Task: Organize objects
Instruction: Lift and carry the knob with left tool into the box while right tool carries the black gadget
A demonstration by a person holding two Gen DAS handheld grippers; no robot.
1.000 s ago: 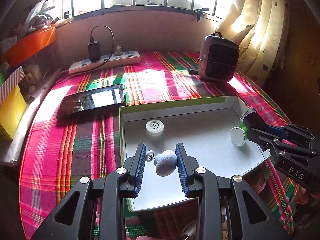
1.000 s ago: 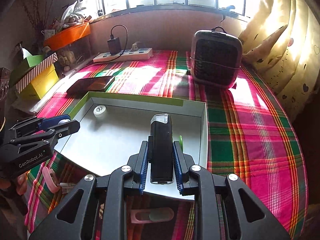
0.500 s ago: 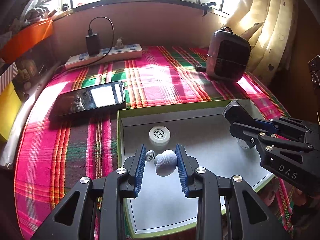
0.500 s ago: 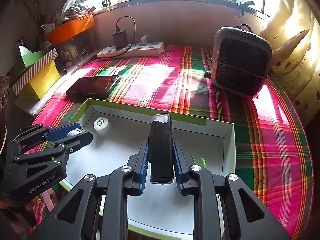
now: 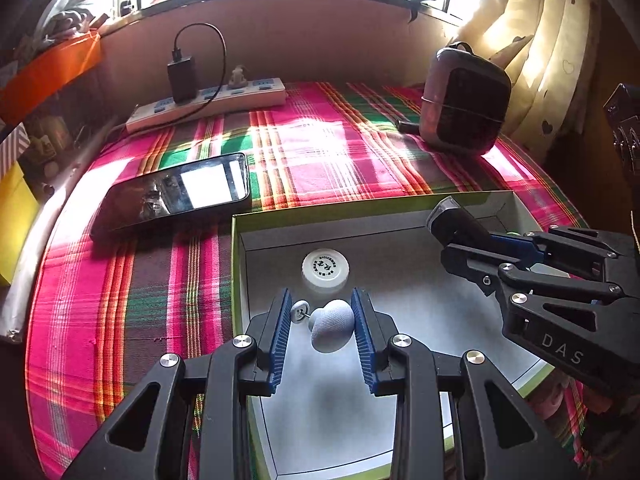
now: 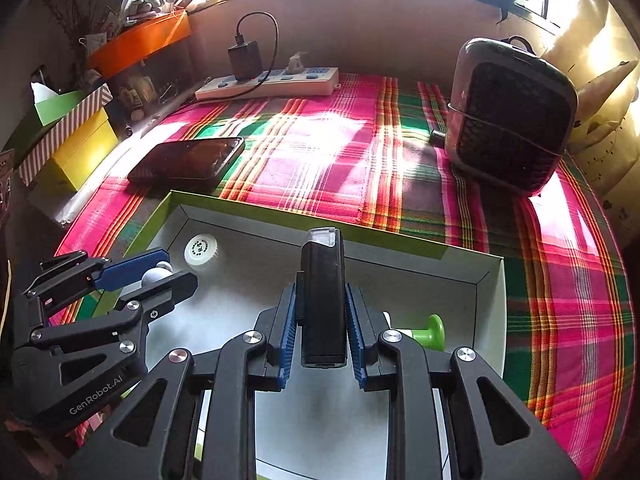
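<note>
Over the white box [image 5: 240, 272], my left gripper [image 5: 320, 326] clamps a pale knob-shaped piece [image 5: 332, 330]; my right gripper [image 6: 320, 320], now further over the box than a second ago, narrowly pinches a black device [image 6: 322, 304]. Only the right view shows a green piece [image 6: 430, 332] at 3 o'clock of it.

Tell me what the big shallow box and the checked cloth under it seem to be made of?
Box: probably cardboard, matte white inside with a lime green rim; the corners show straight folded creases. Cloth: woven fabric, likely cotton, in pink, green and orange plaid; it lies soft, with slight wrinkles and no shine.
</note>
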